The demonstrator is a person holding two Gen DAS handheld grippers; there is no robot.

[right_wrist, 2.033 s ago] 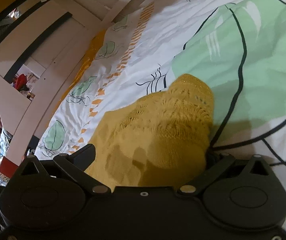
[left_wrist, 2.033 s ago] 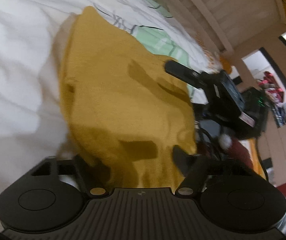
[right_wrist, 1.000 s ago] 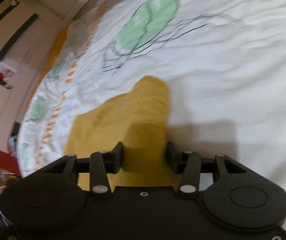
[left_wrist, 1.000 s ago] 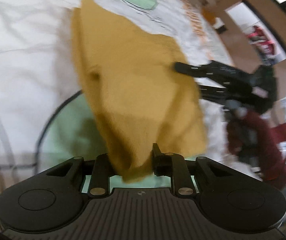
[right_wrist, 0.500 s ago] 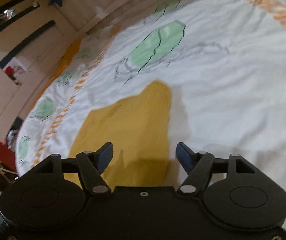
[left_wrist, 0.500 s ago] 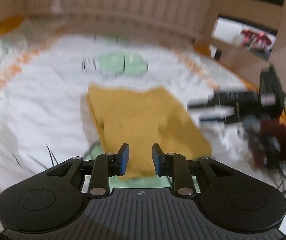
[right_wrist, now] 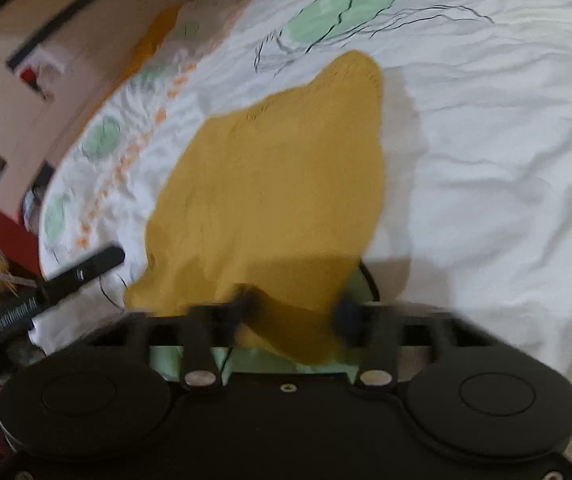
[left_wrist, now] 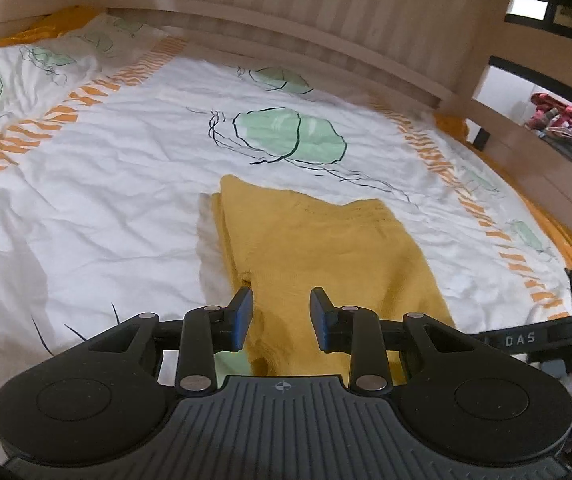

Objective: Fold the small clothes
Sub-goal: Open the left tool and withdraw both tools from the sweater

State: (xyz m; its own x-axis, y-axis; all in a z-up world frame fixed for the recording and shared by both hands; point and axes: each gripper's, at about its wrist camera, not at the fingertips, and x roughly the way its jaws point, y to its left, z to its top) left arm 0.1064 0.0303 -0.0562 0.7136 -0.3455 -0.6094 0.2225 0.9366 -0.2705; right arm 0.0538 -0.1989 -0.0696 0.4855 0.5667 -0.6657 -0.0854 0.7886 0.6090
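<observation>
Left tool (left_wrist: 281, 314) spread and widening, pads clear of the yellow knit garment (left_wrist: 325, 256) just below. Right tool (right_wrist: 295, 312) narrowing over the garment's near edge, blurred, pads apparently not pressing cloth. Garment folded flat on the white leaf-print bed cover (left_wrist: 106, 184), wooden bed rail (left_wrist: 286, 36) beyond.

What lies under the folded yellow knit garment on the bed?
The yellow knit garment rests on a white duvet printed with green leaves; a green patch shows at its near edge. Anything between its folded layers is hidden.
</observation>
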